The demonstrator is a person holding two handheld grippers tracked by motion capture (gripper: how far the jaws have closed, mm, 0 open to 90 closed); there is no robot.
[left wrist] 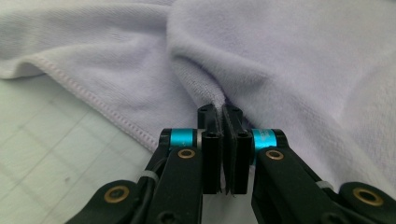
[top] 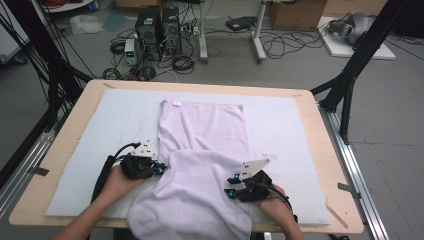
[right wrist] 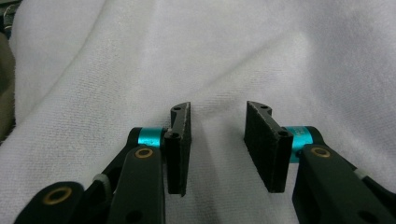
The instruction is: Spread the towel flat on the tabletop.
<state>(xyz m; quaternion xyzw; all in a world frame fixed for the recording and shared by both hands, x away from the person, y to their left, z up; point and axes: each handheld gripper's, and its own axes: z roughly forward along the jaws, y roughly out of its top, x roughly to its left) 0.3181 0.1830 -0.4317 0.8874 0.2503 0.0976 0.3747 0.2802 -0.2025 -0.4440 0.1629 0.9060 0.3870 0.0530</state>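
A pale lilac towel (top: 205,140) lies on the mat, its far half flat and its near half bunched up and hanging over the table's front edge. At the towel's left side, my left gripper (top: 161,169) is shut on a raised fold of it. In the left gripper view the pads (left wrist: 212,140) pinch the towel's (left wrist: 280,60) ridge at the left gripper's tips (left wrist: 224,109), beside a stitched hem. My right gripper (top: 231,186) rests at the towel's right side. The right gripper (right wrist: 218,109) is open, its jaws apart just above the towel (right wrist: 233,46), with no cloth pinched.
A light grey-blue mat (top: 100,150) covers the wooden table (top: 330,150). Black frame legs (top: 350,75) stand at both sides. Computers (top: 157,30), cables and boxes sit on the floor beyond the far edge. Bare mat lies left and right of the towel.
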